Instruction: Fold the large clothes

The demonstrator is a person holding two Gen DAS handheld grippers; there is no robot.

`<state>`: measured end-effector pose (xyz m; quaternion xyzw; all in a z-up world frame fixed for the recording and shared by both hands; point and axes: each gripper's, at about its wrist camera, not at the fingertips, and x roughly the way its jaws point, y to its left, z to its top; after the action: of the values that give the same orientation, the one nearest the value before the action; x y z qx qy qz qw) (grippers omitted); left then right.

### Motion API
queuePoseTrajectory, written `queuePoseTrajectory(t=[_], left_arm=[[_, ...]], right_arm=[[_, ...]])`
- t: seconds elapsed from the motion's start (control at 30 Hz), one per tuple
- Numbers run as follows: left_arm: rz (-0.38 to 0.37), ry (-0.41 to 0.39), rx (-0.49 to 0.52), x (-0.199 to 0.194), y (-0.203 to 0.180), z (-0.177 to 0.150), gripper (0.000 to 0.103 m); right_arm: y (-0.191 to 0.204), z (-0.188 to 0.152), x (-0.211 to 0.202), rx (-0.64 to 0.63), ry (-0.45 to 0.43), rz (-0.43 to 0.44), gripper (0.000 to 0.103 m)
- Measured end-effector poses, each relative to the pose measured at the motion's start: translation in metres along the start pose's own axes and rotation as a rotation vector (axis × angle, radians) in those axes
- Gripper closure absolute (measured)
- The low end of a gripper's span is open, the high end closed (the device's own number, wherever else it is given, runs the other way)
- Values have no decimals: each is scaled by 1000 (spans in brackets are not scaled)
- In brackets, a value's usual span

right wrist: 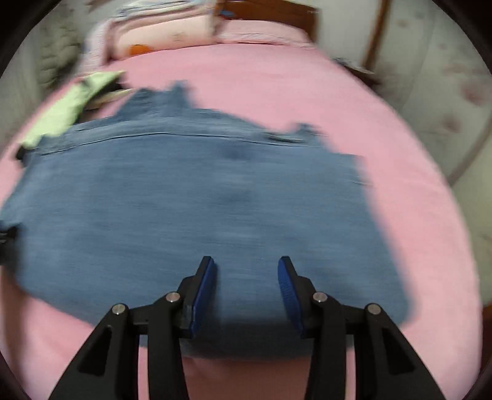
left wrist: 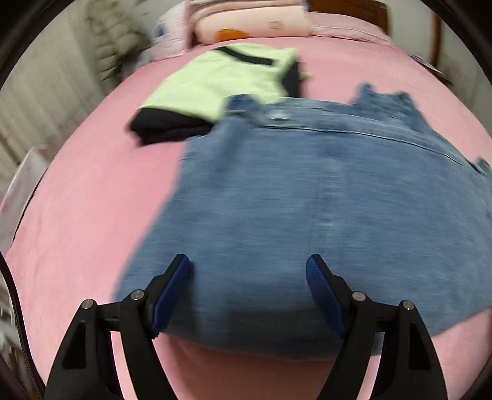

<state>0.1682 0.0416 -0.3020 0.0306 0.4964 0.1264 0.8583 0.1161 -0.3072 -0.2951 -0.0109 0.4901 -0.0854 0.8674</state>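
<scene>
A bed [left wrist: 77,215] with a pink sheet fills both views, running back to a wooden headboard [right wrist: 276,15] with pink pillows [left wrist: 255,24] piled against it. Spread flat across the near half of the bed lies a blue denim garment [left wrist: 307,200], its seamed edge and ragged corners toward the headboard and its smooth rounded edge toward the cameras; both views are motion-blurred, so finer detail of the cloth cannot be made out. Beyond its far left corner, touching or slightly overlapped by the denim, sits a folded pale green and black garment [left wrist: 221,77], also visible at the left edge of the right wrist view.

The left tool [left wrist: 247,277] is over the near edge of the denim, left of its middle, with its blue-padded fingers spread wide and nothing between them. The right tool [right wrist: 247,277] is over the same near edge, with a narrower but clear gap between its pads and nothing gripped.
</scene>
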Motion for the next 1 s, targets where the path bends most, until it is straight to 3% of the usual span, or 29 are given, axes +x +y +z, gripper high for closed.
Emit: queuePoseTrajectory(t=[0.13,0.23,0.43,0.6,1.0], left_arm=[[40,10,-56,8,33,0,25],[69,19,-49,14,40,-4,25],[63,62,-99,16,43,2,24],[11,127,-166,2,54,21,25],[-163,61,-178,-102,48,75,24]], right_arm=[[-53,-7,0,77,11,-115,60],[-71,-15,4,149,36,-78,55],[-67,-7,8,171,73,-107,54],[-71,10,-4,237,118,-48,54],[-35,64,-113,249,-49,130,54]])
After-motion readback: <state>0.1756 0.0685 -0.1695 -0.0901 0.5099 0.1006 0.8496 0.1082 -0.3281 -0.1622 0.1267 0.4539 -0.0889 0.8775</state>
